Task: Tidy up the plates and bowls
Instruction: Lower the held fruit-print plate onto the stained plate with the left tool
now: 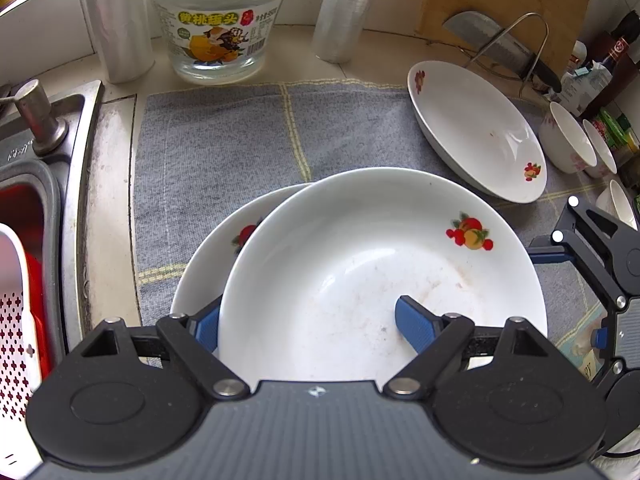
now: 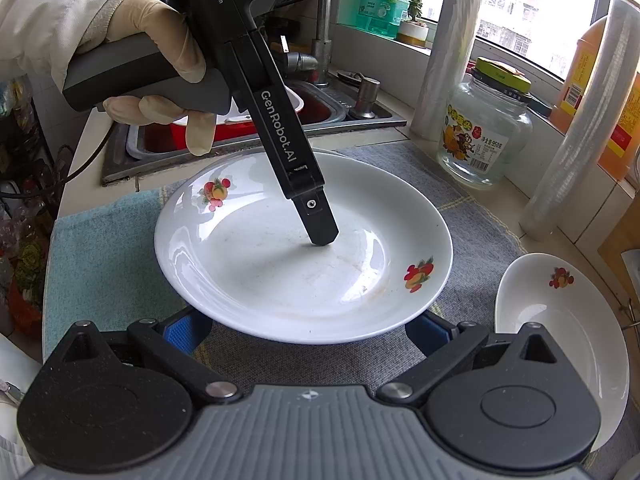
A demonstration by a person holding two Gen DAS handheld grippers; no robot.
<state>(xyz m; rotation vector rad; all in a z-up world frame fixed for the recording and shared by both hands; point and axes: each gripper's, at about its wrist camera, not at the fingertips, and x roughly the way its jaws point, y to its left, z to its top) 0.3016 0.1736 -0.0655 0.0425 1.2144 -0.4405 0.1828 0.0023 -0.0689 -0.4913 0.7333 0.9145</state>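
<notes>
The left tool [image 1: 308, 320] pinches the near rim of the top plate [image 1: 360, 264], one blue finger [image 1: 414, 322] inside the dish and the other under its edge. That plate sits skewed on a second plate [image 1: 208, 264], both on the grey cloth [image 1: 224, 136] covering the worktop. The right tool [image 2: 308, 330] is spread wide, straddling the plate's opposite rim without gripping. A third plate [image 1: 476, 132] lies well apart, with small bowls [image 1: 568, 140] beyond. Whether the top plate is fully seated is hard to judge. To nest it well, nudge it leftward until the rims align, keeping it level, then release gently.
</notes>
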